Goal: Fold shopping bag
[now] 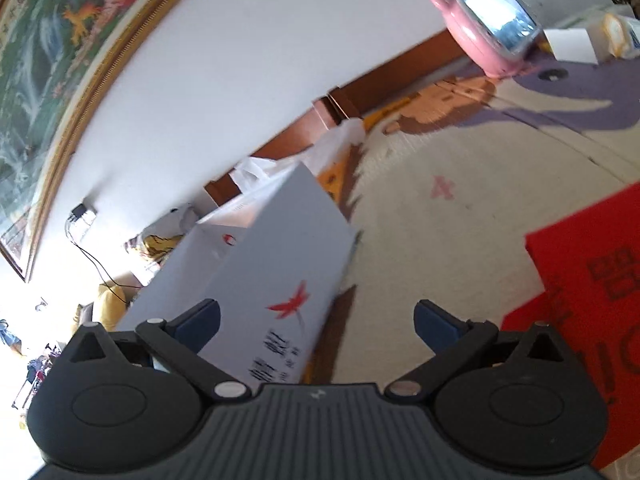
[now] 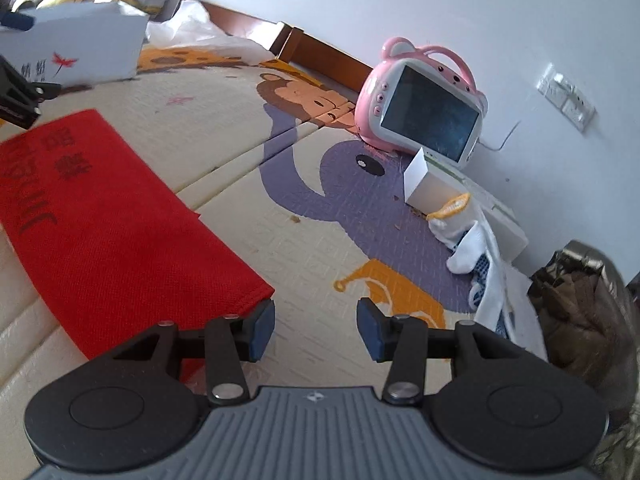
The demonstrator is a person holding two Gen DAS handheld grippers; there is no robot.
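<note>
The right gripper point(image 2: 316, 328) has its blue-padded fingers point(image 2: 262, 330) spread over bare mat, pinching nothing, its left pad just beside the near corner of the red woven fabric shopping bag point(image 2: 108, 236). The bag lies flat on the cartoon-printed foam floor mat point(image 2: 248, 184), dark characters printed along it. The left gripper point(image 1: 316, 324) also has its fingers spread and empty, with a white cardboard box bearing a red dragonfly point(image 1: 256, 264) ahead.
</note>
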